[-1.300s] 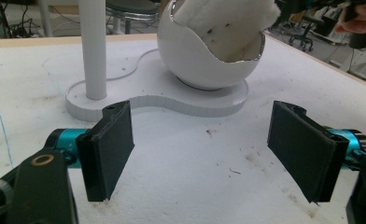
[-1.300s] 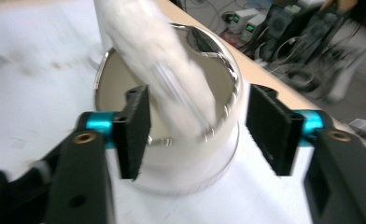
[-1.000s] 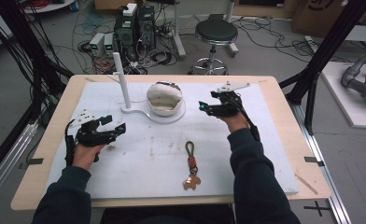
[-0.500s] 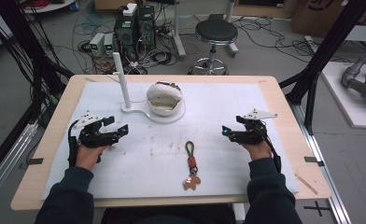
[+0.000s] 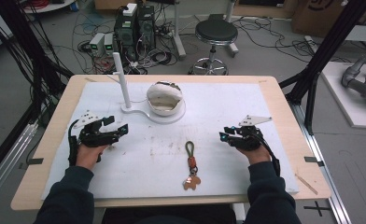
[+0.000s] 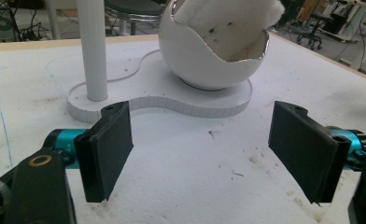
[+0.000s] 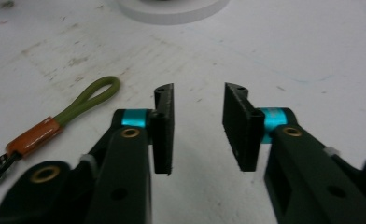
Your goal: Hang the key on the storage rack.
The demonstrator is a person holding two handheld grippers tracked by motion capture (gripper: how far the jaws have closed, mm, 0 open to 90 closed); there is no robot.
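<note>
One keychain (image 5: pixel 190 164) — one white stand (image 5: pixel 139 111) — one cracked-egg bowl (image 5: pixel 165 98)

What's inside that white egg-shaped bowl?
The white egg-shaped bowl holds something white and fluffy, like cotton, poking out of its cracked-looking opening. Whatever may lie beneath the fluff is covered. The bowl sits on a flat white base.

No text, label, brand, number or sign is legible anywhere.
</note>
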